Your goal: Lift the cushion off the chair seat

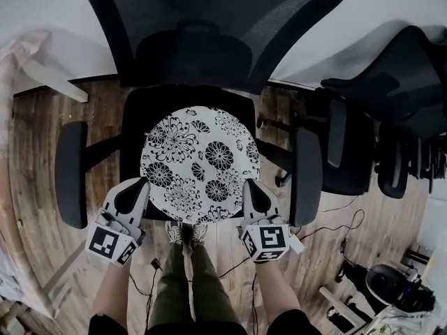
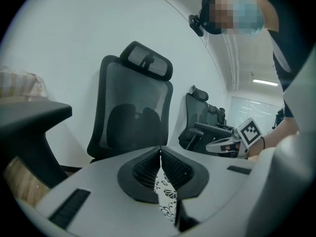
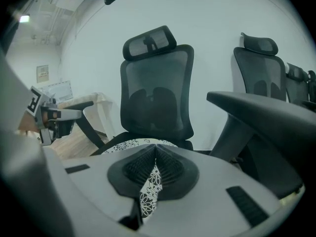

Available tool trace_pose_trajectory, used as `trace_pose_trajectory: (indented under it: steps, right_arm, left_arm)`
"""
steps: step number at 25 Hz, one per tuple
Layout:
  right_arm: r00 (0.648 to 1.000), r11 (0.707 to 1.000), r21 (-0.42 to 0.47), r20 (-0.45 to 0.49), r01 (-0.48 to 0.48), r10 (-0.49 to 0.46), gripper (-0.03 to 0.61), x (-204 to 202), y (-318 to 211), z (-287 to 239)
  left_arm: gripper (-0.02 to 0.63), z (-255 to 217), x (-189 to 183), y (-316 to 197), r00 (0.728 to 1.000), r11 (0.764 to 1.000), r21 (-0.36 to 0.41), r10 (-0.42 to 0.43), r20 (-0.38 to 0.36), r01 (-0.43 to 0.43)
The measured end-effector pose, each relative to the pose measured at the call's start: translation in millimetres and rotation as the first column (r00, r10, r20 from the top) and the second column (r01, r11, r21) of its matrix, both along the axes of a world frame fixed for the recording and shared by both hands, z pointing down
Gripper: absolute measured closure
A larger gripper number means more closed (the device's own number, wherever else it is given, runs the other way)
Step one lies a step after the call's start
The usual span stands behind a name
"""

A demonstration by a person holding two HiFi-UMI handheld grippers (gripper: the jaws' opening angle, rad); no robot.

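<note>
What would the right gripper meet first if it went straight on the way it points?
The floral cushion: the right gripper is shut on its edge, so pushing on would drive into the cushion itself. Beyond it stands the chair's mesh backrest, though depth is unclear.

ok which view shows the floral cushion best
Head view: the whole round floral cushion lies on the chair seat, left gripper and right gripper clamped on its near edge. Each gripper view shows only a fabric strip between its jaws; the right adds its top.
</note>
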State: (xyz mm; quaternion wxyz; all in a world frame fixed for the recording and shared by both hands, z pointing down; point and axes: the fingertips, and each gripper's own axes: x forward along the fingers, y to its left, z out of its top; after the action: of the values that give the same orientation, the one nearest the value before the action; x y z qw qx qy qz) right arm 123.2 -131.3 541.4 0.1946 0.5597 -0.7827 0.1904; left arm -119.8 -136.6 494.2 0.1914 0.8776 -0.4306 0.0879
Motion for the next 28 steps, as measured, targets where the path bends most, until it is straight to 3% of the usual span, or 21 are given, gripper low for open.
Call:
trace_pose_trajectory:
  steps: [11,19,28]
  right_arm:
    - [0.999,0.999,-0.052,-0.034,0.010,-0.012,0.561,-0.3,3.5,43.4]
    - [0.998,0.993,-0.116,-0.066,0.016,-0.024,0.561,3.3,8.6,78.1]
    - [0.997,0.988,-0.152,-0.072,0.009,-0.020,0.561,4.8,11.0,101.7]
  left_arm:
    - [0.599,51.6,0.6,1.3,1.000,0.995,-0.091,-0.027,0.014,0.028]
    - [0.599,97.4,0.5,5.0,0.997,0.987,-0.158,-0.008,0.077,0.020]
    - [0.598,133.6,-3.7,10.7,0.995,0.972,-0.233,-0.019,0.095,0.041]
